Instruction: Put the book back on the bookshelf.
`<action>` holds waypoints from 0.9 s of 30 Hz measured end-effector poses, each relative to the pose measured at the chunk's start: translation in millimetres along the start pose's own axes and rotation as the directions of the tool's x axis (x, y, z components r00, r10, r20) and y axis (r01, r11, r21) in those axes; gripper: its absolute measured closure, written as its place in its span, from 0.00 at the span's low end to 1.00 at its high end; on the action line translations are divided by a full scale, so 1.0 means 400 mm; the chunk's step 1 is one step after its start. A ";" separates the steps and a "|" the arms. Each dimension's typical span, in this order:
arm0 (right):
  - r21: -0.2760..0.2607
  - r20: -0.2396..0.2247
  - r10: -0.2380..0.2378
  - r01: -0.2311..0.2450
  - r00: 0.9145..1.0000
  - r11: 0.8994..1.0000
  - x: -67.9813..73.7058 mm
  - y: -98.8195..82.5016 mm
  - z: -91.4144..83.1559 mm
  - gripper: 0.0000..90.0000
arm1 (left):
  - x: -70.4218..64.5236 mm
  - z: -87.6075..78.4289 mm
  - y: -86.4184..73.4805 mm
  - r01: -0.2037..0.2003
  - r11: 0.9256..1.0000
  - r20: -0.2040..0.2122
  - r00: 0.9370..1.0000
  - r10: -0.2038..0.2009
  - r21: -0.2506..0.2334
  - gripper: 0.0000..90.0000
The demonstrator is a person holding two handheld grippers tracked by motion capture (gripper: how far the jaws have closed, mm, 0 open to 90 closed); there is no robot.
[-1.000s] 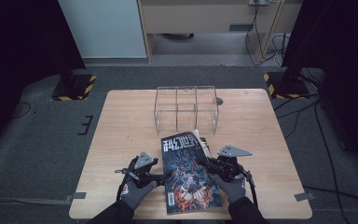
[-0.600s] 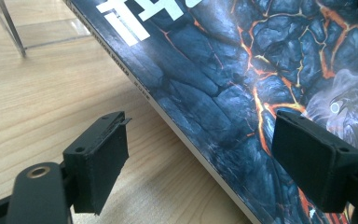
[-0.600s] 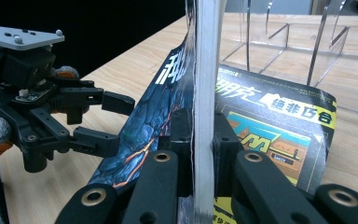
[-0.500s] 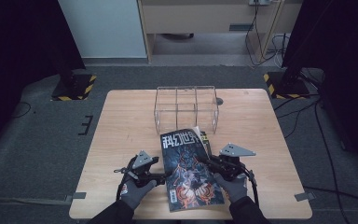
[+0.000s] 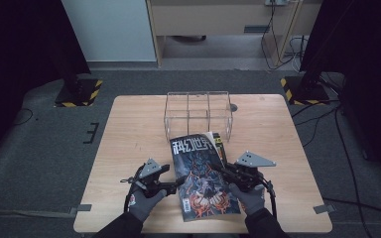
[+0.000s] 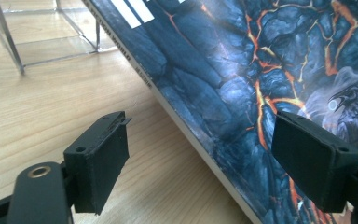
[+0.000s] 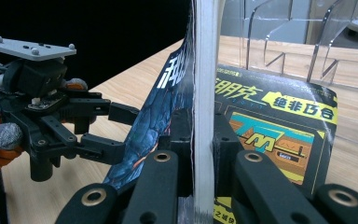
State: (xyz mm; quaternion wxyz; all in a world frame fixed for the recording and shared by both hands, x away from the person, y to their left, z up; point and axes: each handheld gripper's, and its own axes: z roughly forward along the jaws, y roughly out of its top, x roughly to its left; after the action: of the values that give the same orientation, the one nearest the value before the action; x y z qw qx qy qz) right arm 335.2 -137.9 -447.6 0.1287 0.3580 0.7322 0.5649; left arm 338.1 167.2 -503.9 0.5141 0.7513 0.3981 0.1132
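The right tool [image 5: 217, 168] is pinching the magazine [image 5: 202, 173] by its open edge; in the right gripper view the two black jaws press flat on either side of the page block [image 7: 204, 93]. That grip tilts the magazine up on its spine side, so the lava-patterned cover faces the left tool [image 5: 174, 184] and a second book [image 7: 279, 135] with a yellow-lettered cover shows lying flat beneath it.

The left tool is spread wide. In the left gripper view one jaw hangs over the bare surface [image 6: 51, 93] and the other sits in front of the cover [image 6: 242, 70], with the magazine's lower edge running between them, and neither pad presses on it. It looks poised to take that edge, probably so that both tools can share the weight and keep the floppy pages from sagging.

Taking the clear rack [image 5: 198, 114] as landmark: the magazine lies just on the person's side of it, its top corner near the rack's front wall, and the second book peeks out at the magazine's upper right corner [image 5: 217, 140]. Both tools sit further toward the person, left and right of the magazine. The rack's upright slots suggest the magazine is being raised on edge so it can slide in standing.
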 end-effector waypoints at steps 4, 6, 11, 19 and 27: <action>-0.007 -0.003 -0.009 0.009 1.000 1.000 0.003 0.002 -0.002 0.92 | -0.008 0.010 0.004 -0.004 1.000 0.012 1.000 0.004 0.000 0.20; -0.010 -0.005 -0.014 0.014 1.000 1.000 0.005 0.005 -0.003 0.92 | -0.012 0.017 0.003 -0.007 1.000 0.014 1.000 0.007 0.005 0.20; -0.022 -0.005 -0.022 0.021 1.000 1.000 0.007 0.009 -0.009 0.92 | -0.021 0.036 0.001 -0.011 1.000 0.022 1.000 0.011 0.018 0.20; -0.029 0.004 -0.030 0.030 1.000 0.999 0.007 0.011 -0.012 0.92 | -0.028 0.063 0.002 0.006 1.000 0.041 0.999 -0.007 0.019 0.20; -0.033 0.010 -0.028 0.029 1.000 0.999 0.003 0.010 -0.014 0.92 | -0.038 0.098 0.001 0.019 1.000 0.097 0.995 -0.020 0.008 0.19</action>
State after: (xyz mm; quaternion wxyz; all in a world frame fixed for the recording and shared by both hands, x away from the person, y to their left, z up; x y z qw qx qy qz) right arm 332.5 -140.7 -441.6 0.1462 0.3481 0.7272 0.5732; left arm 350.9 129.5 -517.1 0.5311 0.7538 0.3804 0.0703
